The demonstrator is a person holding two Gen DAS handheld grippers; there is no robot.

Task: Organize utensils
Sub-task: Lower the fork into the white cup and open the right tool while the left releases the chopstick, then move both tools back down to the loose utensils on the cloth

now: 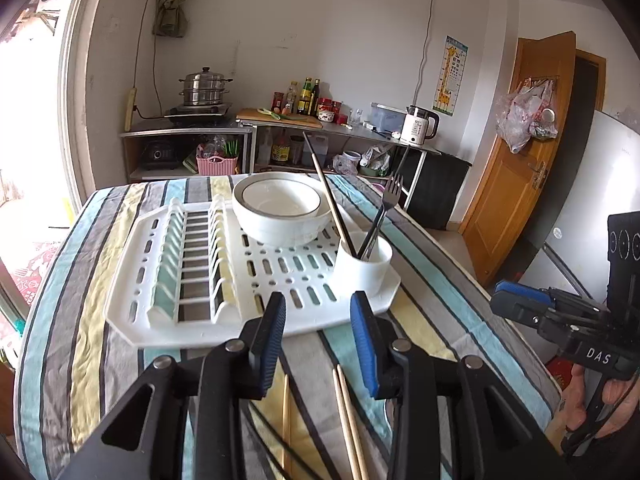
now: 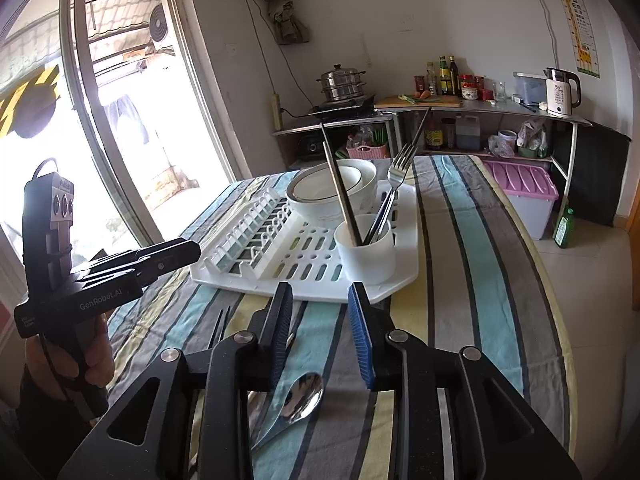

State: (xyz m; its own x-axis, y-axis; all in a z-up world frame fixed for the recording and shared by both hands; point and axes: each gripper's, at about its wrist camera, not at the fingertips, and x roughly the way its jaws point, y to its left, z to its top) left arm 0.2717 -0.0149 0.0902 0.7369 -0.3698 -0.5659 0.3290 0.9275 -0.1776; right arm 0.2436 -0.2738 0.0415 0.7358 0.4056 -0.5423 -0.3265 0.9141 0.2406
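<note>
A white cup [image 1: 362, 268] stands on the near right corner of a white drying rack [image 1: 224, 272]; a dark chopstick [image 1: 328, 196] and a metal fork [image 1: 390, 196] lean in it. Behind it sit stacked white bowls [image 1: 280, 212]. My left gripper [image 1: 319, 312] hangs open before the rack, nothing between its blue pads. Under it lie wooden chopsticks [image 1: 348, 420] and black chopsticks [image 1: 272, 440] on the striped cloth. My right gripper [image 2: 320, 304] is open too, empty, over a metal spoon [image 2: 304, 396]. A dark fork [image 2: 218, 328] lies to its left. The cup [image 2: 366, 256] stands just ahead.
The striped cloth table [image 2: 480, 280] drops off at the right edge. Behind it, a counter holds a steamer pot [image 1: 204, 90], bottles and a kettle [image 1: 418, 124]. A wooden door [image 1: 520, 168] is right, a pink-lidded bin [image 2: 524, 196] on the floor, and a window [image 2: 100, 120] left.
</note>
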